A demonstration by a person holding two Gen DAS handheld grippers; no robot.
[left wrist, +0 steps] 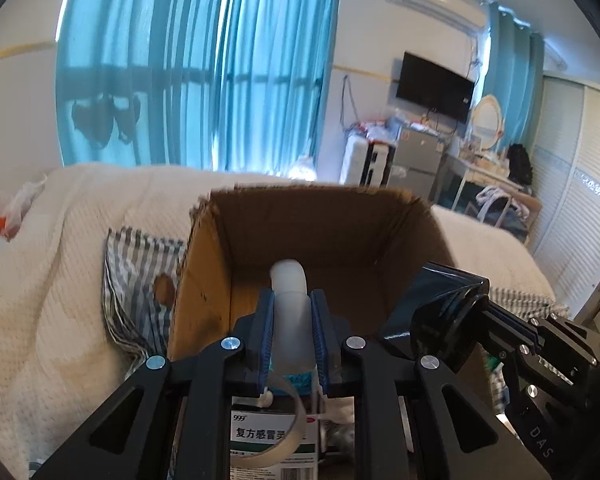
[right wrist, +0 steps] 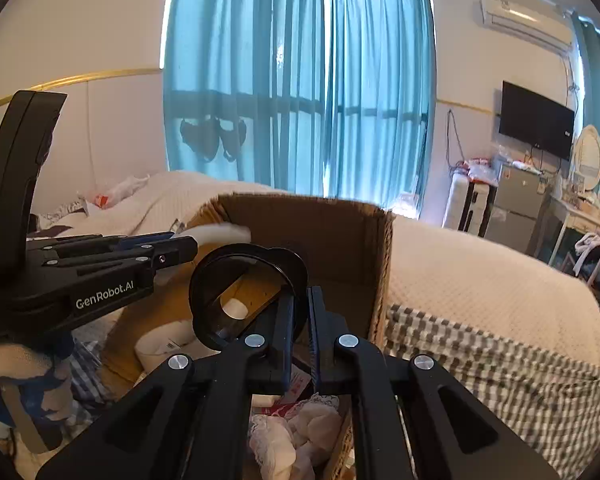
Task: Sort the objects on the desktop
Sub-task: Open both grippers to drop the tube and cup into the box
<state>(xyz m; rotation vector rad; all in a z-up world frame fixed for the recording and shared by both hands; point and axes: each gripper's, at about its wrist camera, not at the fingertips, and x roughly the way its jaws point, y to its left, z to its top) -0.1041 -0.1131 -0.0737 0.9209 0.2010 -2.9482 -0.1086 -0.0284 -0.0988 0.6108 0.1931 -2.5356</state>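
You are clamping the left tongs (left wrist: 291, 320) on a white bottle (left wrist: 288, 280), right tongs (right wrist: 300, 328) pinching what looks like a black lid (right wrist: 248, 292), both poised over the cardboard box (left wrist: 308, 216) for dropping.

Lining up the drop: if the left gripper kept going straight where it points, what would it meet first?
Probably the far inner wall of the cardboard box. The left gripper, shut on a white bottle, aims into it; depth is unclear.

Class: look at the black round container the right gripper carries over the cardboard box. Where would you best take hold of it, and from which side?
Grip the black round container by its thin rim, from the rim's edge, one pad inside and one outside. Its body looks too wide for the jaws. The right gripper holds it this way above the cardboard box.
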